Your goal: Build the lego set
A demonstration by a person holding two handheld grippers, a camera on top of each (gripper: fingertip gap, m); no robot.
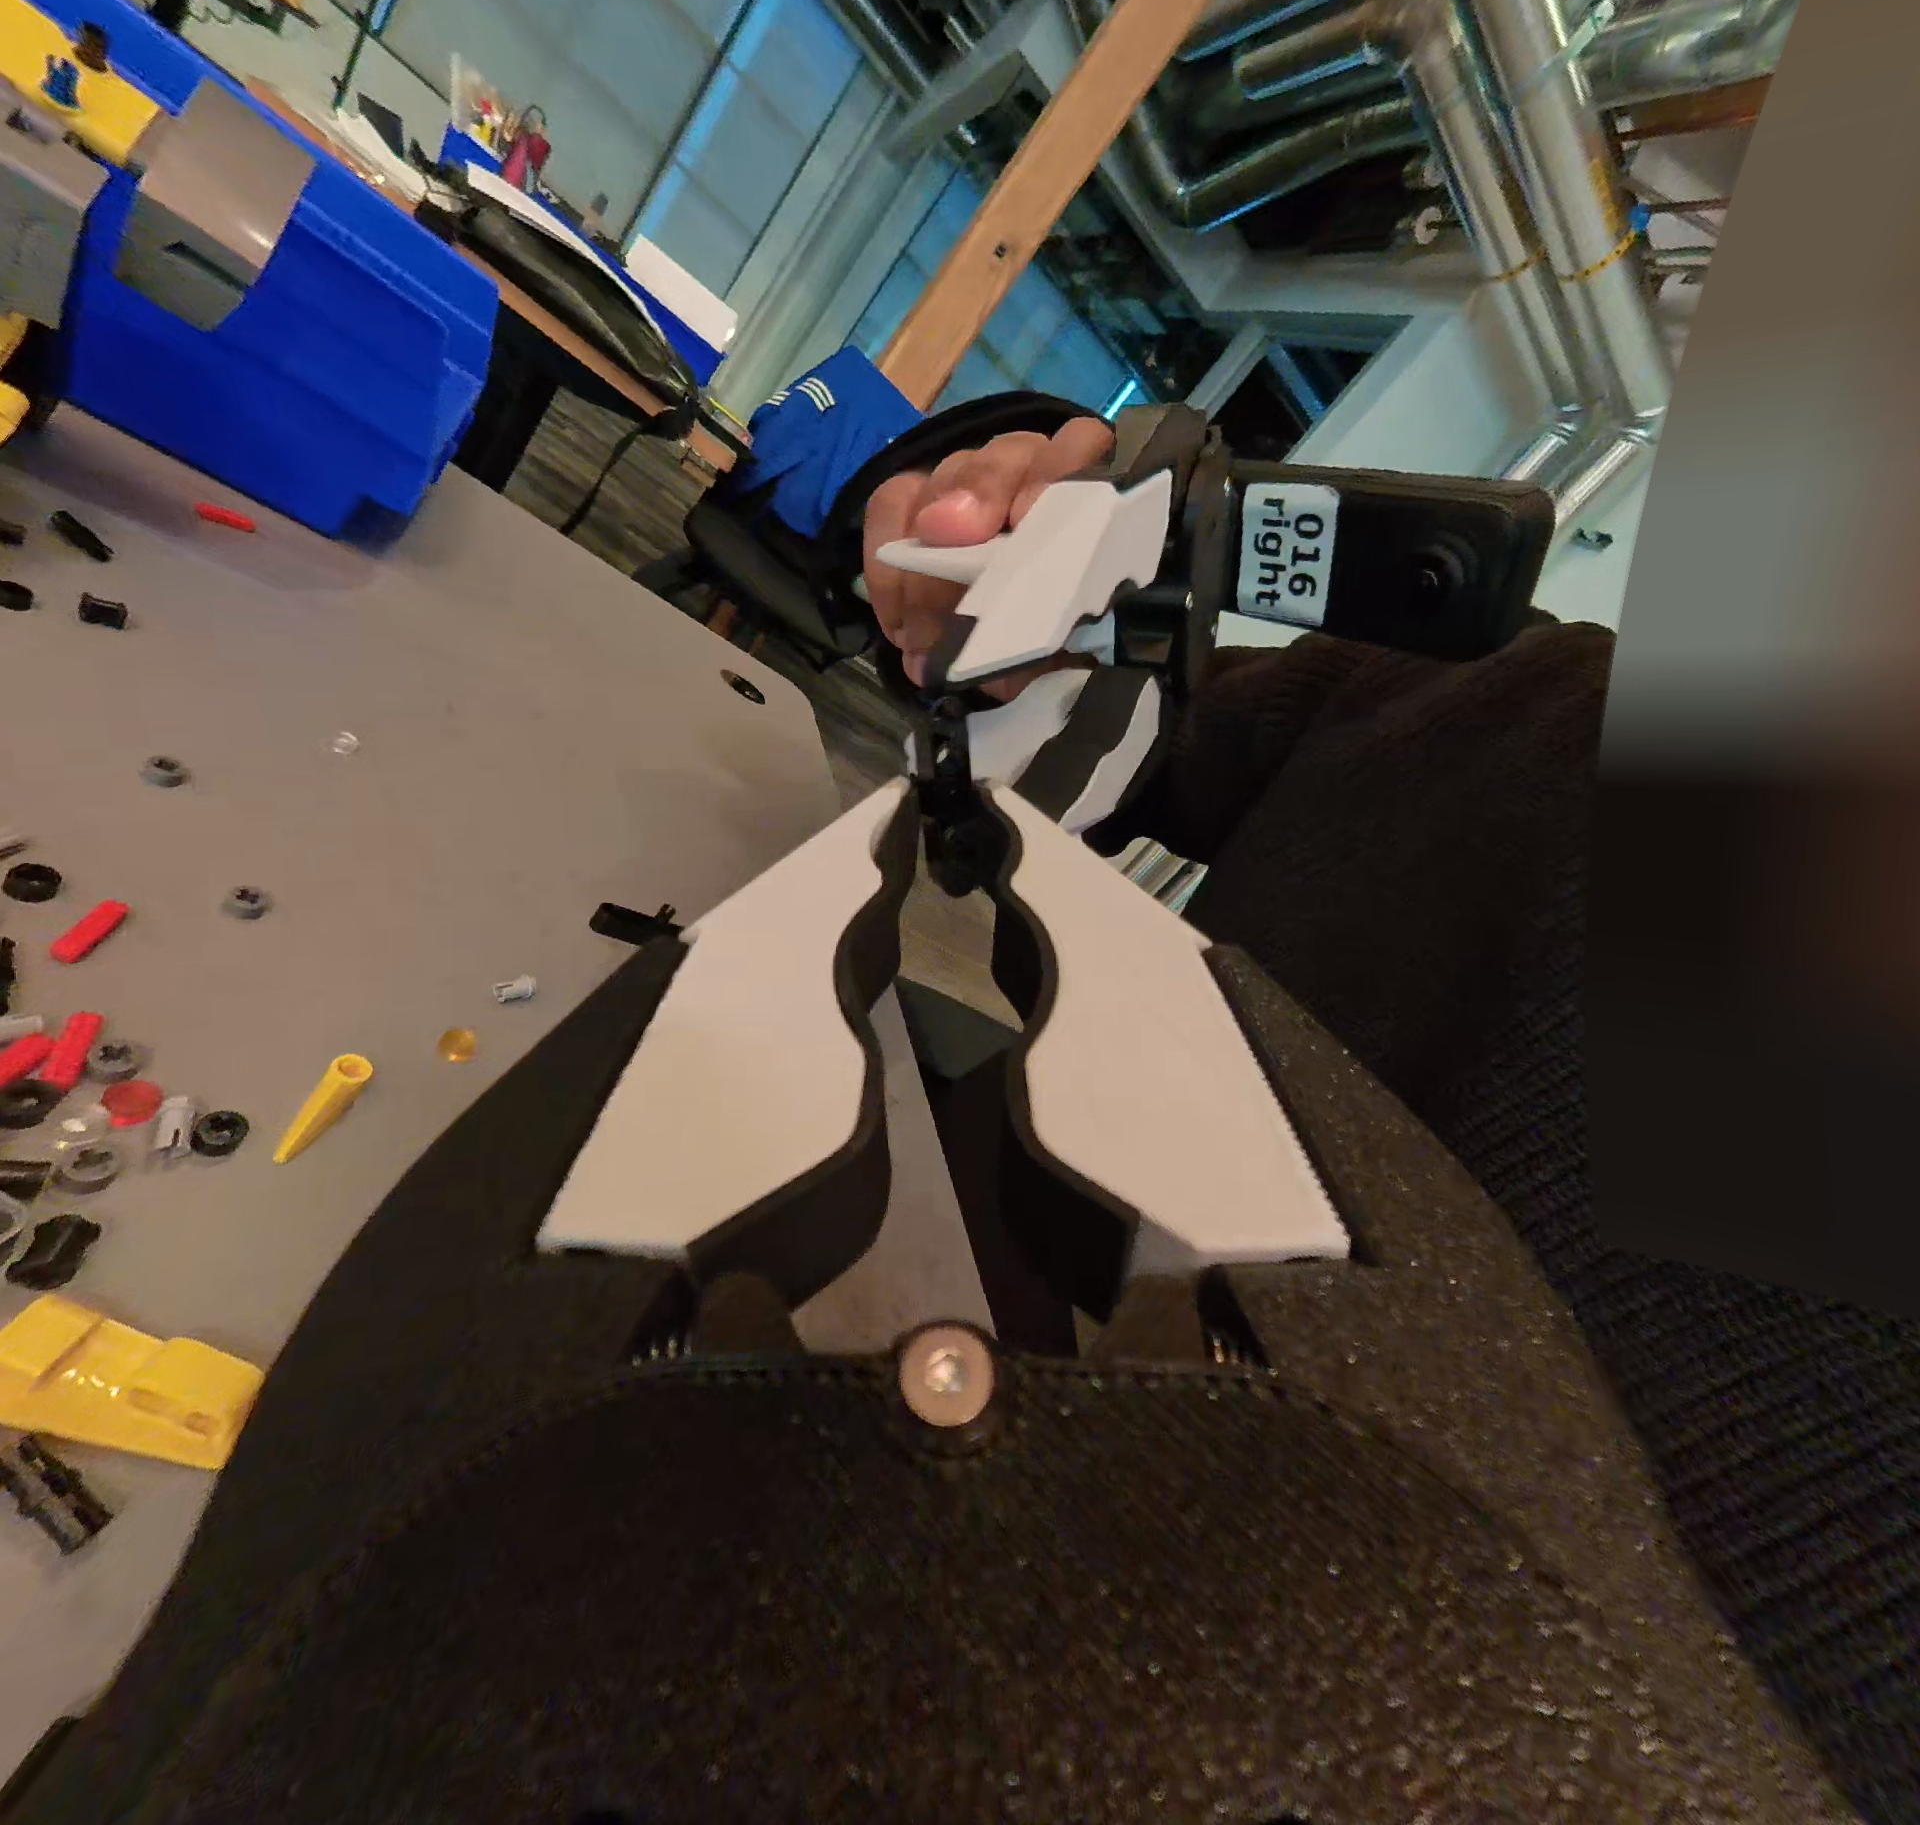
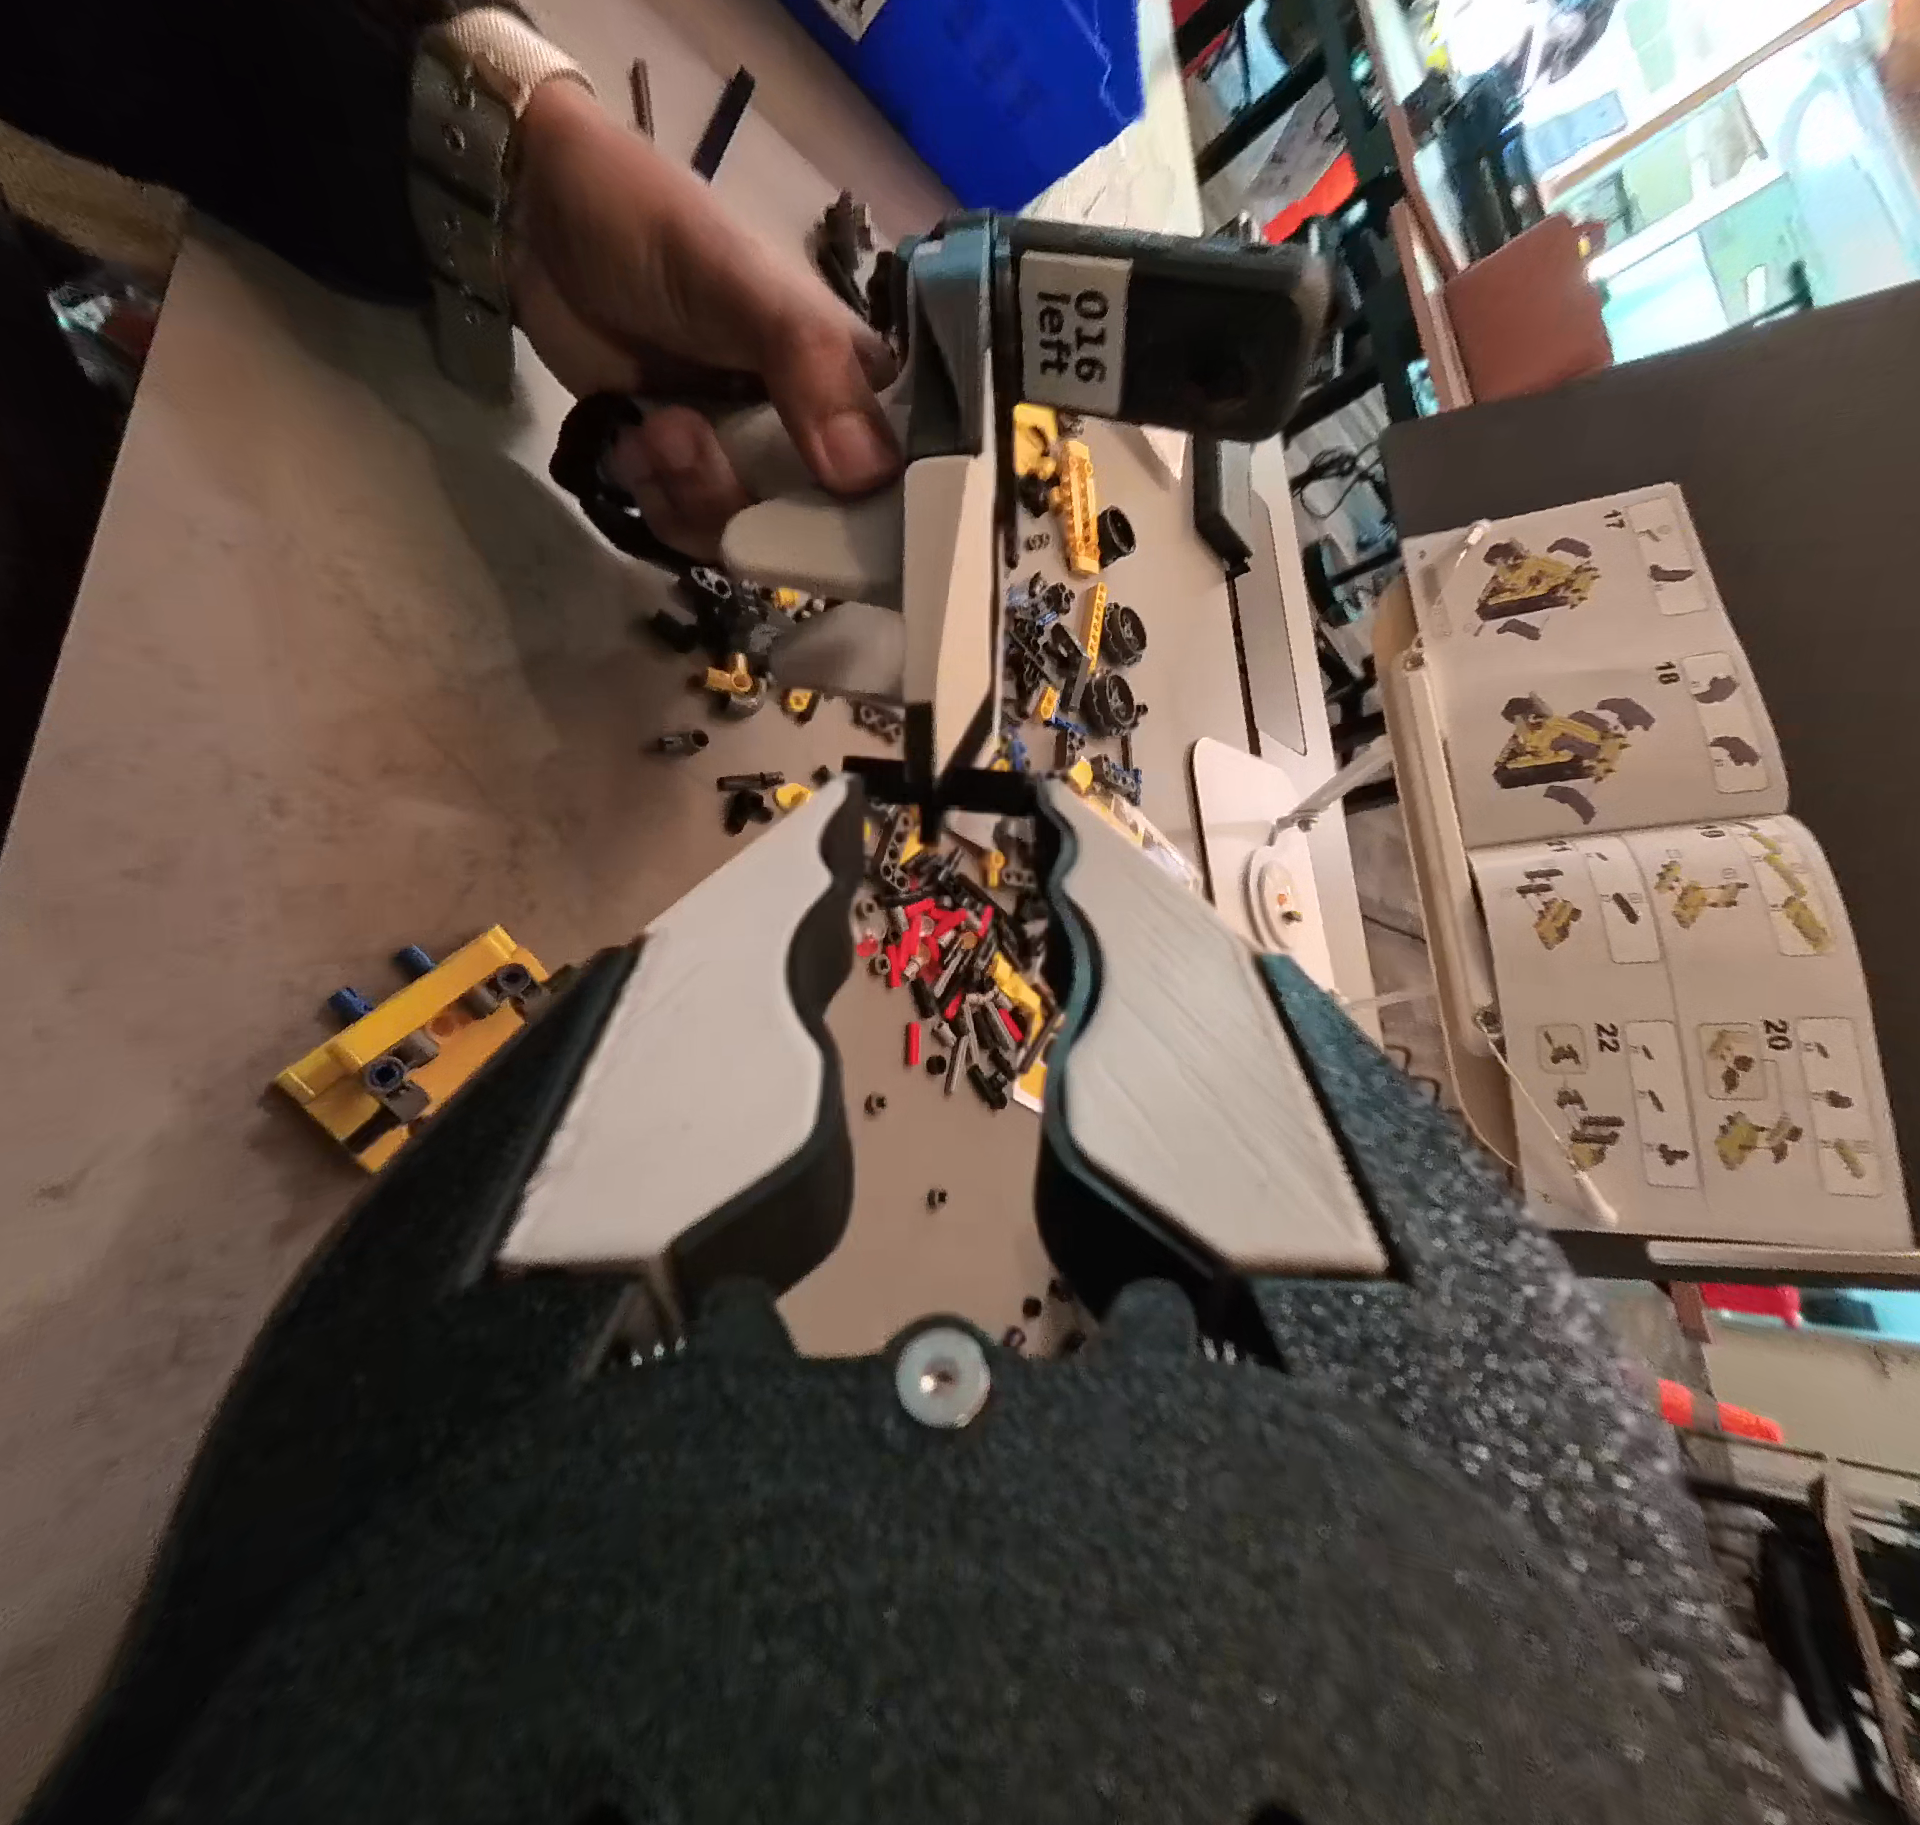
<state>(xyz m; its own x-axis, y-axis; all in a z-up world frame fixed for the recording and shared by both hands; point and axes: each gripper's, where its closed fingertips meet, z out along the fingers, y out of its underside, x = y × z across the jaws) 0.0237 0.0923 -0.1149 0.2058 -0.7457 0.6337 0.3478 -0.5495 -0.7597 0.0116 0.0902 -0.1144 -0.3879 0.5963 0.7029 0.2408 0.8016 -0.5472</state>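
Observation:
In the left wrist view my left gripper point(image 1: 943, 804) is shut on a small black building piece point(image 1: 948, 840), held above the grey table's edge. The right gripper point(image 1: 940, 726), held by a hand, comes down from above and meets the same black piece at its top. In the right wrist view my right gripper point(image 2: 943, 790) is shut on a thin black bar point(image 2: 987, 801) that spans its fingertips. The left gripper point(image 2: 951, 752) reaches down onto the bar's middle. I cannot tell whether the black parts are one piece or two joined.
On the grey table point(image 1: 468, 684) lie loose red, black and grey pieces, a yellow cone point(image 1: 322, 1105) and a yellow block point(image 1: 114, 1380). A blue bin point(image 1: 281, 341) stands behind. The right wrist view shows a parts pile point(image 2: 966, 954), a yellow assembly point(image 2: 416, 1048) and an open instruction booklet point(image 2: 1662, 840). Left and right tips are no more than a few centimetres apart. Left tips and right tips are each some 15 cm from the yellow cone point(image 1: 322, 1105).

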